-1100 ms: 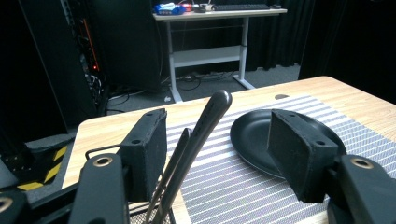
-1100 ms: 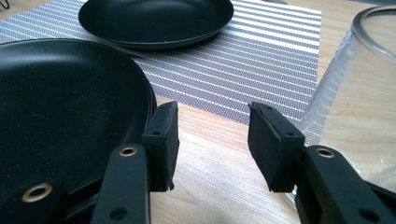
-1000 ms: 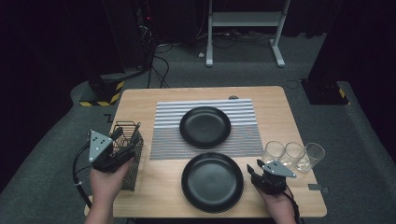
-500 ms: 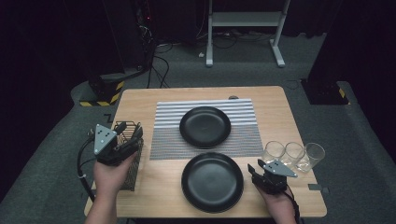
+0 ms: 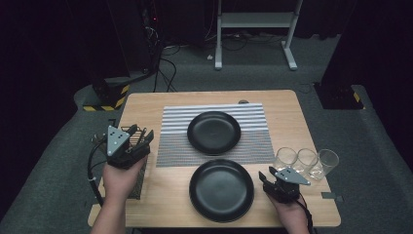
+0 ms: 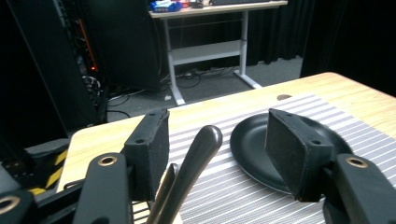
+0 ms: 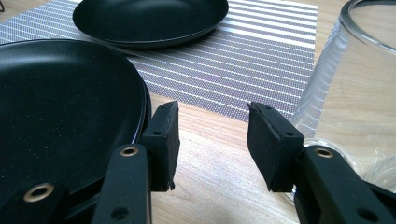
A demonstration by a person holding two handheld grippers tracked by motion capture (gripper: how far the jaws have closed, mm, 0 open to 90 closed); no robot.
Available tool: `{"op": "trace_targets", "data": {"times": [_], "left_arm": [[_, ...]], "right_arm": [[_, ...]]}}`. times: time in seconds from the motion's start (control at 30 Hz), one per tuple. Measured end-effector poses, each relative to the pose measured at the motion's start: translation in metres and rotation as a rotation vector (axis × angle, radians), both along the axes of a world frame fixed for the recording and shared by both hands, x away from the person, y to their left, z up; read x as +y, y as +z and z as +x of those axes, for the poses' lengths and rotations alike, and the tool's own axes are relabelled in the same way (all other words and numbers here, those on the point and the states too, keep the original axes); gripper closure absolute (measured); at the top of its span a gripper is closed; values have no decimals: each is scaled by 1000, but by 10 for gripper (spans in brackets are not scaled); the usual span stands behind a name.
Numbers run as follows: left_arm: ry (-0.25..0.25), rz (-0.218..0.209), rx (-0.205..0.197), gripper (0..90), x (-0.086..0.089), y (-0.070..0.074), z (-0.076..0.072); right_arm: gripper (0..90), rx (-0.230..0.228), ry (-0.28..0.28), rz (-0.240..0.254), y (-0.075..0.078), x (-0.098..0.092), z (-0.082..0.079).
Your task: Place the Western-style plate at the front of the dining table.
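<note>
My left gripper (image 5: 141,138) hovers over a wire cutlery basket (image 5: 141,171) at the table's left edge. In the left gripper view a dark cutlery handle (image 6: 196,154) stands up between the jaws of the left gripper (image 6: 217,126). It is close to the left pad and clear of the right one. The jaws have just been closing a little and remain open. My right gripper (image 5: 268,176) rests low on the table, open and holding nothing. It sits between the near black plate (image 5: 221,189) and a glass (image 7: 355,93).
A second black plate (image 5: 214,132) lies on a striped placemat (image 5: 253,146) at the table's middle. Three clear glasses (image 5: 308,158) stand in a row at the right, just beyond my right gripper. Bare wood (image 5: 287,112) shows at the far right of the table.
The left gripper has shifted slightly up and toward the placemat over the basket. The right gripper has stayed where it was.
</note>
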State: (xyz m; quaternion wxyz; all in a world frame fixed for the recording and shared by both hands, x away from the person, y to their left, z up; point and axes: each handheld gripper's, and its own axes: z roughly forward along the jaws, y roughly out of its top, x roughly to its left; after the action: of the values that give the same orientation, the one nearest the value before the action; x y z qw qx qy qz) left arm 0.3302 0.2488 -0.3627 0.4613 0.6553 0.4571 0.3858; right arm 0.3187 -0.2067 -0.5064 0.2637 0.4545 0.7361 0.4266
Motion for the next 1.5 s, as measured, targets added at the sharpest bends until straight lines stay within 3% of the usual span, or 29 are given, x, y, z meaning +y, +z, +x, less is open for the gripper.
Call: {"op": "trace_targets", "data": {"times": [0.9,1.0,1.27,1.5], "left_arm": [[67,104,38,642,-6,-12,12],[69,97,36,693,-6,-12,12],[81,99,27,714,-5,-12,11],[93,76,9,734,-3,-10,9]], "right_arm": [[538,7,-1,2,-2,-1,1],[539,6,-1,3,-2,-1,1],[542,10,-1,5,-3,-1,2],[543,11,0,7,-3,-1,2]]}}
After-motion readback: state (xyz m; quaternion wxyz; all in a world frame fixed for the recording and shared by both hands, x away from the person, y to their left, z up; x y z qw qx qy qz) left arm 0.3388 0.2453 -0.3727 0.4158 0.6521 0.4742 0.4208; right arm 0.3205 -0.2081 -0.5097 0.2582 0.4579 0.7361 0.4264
